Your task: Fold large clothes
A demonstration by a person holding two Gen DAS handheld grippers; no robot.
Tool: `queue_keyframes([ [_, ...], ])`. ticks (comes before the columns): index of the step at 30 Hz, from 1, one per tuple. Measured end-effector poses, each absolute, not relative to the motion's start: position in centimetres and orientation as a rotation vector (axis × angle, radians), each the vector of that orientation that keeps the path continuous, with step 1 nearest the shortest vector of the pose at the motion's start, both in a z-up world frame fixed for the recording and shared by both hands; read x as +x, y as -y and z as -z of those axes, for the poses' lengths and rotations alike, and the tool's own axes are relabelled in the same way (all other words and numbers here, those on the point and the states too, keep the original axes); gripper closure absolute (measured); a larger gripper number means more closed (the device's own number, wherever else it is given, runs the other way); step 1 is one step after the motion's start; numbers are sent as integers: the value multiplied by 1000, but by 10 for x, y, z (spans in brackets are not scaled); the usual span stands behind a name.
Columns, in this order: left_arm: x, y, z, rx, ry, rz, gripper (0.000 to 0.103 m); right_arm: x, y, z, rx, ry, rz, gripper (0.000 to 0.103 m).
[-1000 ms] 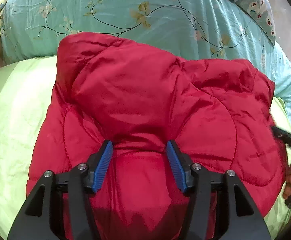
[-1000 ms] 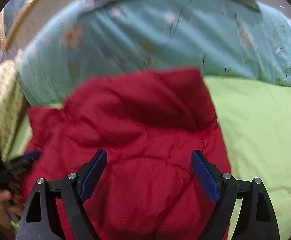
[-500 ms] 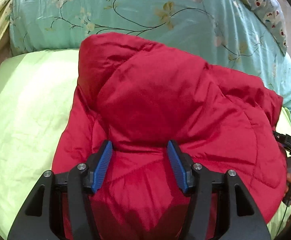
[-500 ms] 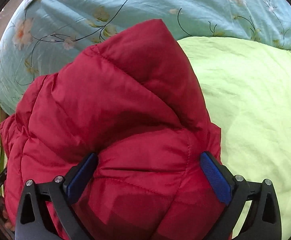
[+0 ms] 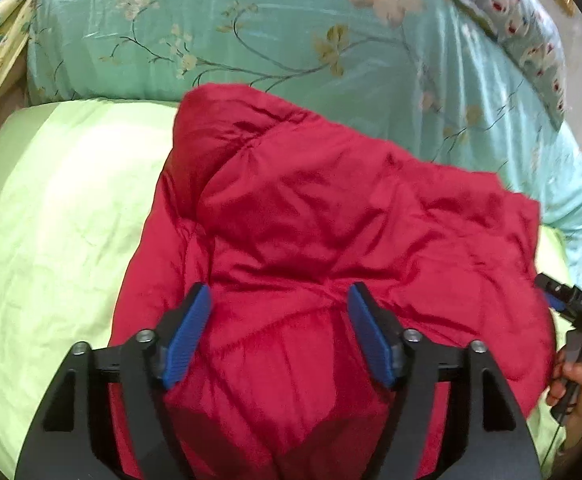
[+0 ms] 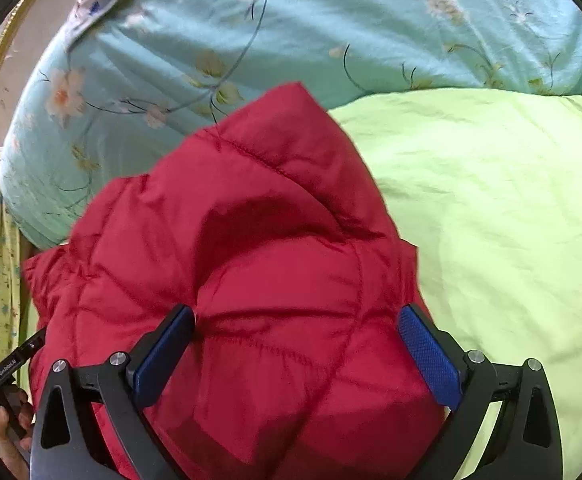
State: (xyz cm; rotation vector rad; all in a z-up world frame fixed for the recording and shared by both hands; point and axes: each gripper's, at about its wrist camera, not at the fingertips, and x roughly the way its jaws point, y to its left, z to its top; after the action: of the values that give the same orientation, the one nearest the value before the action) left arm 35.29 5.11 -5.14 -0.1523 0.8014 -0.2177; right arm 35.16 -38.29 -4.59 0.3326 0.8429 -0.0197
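While both tongs gape, red jacket [image 5: 331, 240] lies on green sheet [image 5: 59, 208] beside floral quilt [image 5: 251, 24].

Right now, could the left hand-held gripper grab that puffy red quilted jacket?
Probably yes: the left hand-held gripper stands open right over the puffy red quilted jacket, with nothing between them.

Glossy quilted jacket [image 5: 331, 240], matt sheet [image 5: 63, 220]

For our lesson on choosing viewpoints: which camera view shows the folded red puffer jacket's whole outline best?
The left wrist view: the red puffer jacket shows both side edges and its far edge against the green sheet. The right wrist view sits closer, so the jacket shows its far corner and quilted seams, while its near part is hidden behind the jaws.
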Motion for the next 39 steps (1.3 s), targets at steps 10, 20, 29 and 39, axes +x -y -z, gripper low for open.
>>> queue_keyframes([
  [10, 327, -79, 41, -204, -768, 209, 24, 322, 401, 38, 356, -871, -9, 1],
  [20, 331, -122, 57, -343, -829, 231, 22, 310, 414, 54, 410, -922, -40, 1],
  [29, 344, -139, 90, -560, -889, 358, 19, 314, 420, 71, 480, -972, -144, 1],
  [39, 359, -130, 111, -665, -921, 419, 22, 334, 415, 99, 654, -1029, -285, 1],
])
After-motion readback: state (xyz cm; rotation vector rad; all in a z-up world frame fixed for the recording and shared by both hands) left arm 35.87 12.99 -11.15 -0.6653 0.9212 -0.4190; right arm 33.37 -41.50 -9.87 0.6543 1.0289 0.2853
